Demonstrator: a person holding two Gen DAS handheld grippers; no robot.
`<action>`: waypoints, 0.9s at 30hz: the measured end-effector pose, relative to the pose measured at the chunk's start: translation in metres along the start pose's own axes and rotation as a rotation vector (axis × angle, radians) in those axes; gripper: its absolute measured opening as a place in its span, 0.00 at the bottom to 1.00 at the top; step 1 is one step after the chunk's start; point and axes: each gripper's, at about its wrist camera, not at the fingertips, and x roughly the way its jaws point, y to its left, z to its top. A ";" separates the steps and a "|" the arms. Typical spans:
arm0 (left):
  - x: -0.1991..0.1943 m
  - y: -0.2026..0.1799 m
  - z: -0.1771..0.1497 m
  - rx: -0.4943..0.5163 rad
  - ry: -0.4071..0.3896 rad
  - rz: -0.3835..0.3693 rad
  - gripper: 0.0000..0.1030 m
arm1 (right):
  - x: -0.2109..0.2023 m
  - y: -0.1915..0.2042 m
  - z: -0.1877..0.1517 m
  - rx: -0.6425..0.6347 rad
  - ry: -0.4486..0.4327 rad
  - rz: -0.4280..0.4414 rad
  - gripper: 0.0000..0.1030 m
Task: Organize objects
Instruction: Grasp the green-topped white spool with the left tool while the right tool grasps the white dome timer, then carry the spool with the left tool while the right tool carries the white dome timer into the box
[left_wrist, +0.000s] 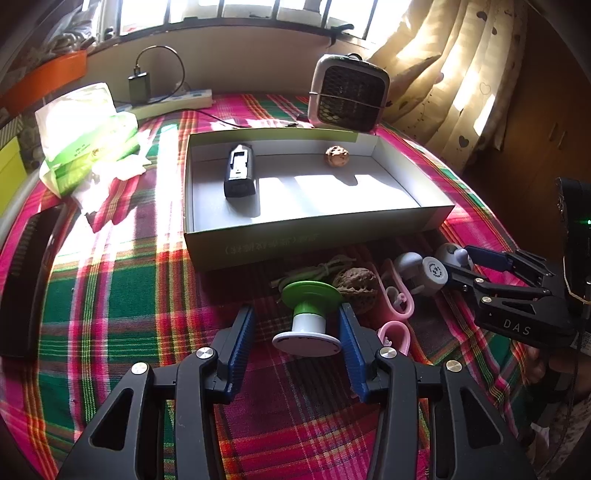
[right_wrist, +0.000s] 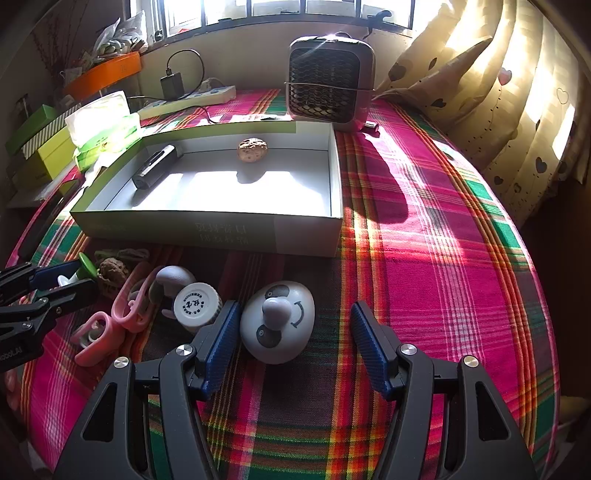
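In the left wrist view my left gripper (left_wrist: 297, 317) stands open around a green-and-white spool (left_wrist: 308, 314) that sits upright on the plaid cloth. Its right pad is at the spool's base and its left pad is apart from it. My right gripper (right_wrist: 295, 314) is open around a white egg-shaped panda toy (right_wrist: 277, 326), with a wide gap on the right side. A shallow open box (left_wrist: 317, 229) lies behind, holding a black device (left_wrist: 240, 171) and a walnut (left_wrist: 337, 156). Each gripper shows in the other's view: the right gripper (left_wrist: 465, 264), the left gripper (right_wrist: 83, 277).
Between the grippers lie a second walnut (right_wrist: 110, 273), pink clips (right_wrist: 129, 306), a white capped bottle (right_wrist: 197, 306) and a grey rounded piece (right_wrist: 173, 277). A small heater (left_wrist: 349, 92), tissue pack (left_wrist: 88, 136) and power strip (left_wrist: 173, 101) stand behind the box. A black bar (left_wrist: 33, 280) lies far left.
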 end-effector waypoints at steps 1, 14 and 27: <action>0.000 0.000 0.000 0.000 0.000 0.004 0.38 | 0.000 0.000 0.000 0.000 0.000 0.000 0.60; 0.000 0.002 0.000 -0.010 -0.004 0.013 0.31 | -0.002 0.003 -0.001 -0.014 -0.011 0.020 0.40; 0.000 0.002 0.000 -0.010 -0.004 0.012 0.31 | -0.003 0.003 -0.002 -0.012 -0.012 0.027 0.40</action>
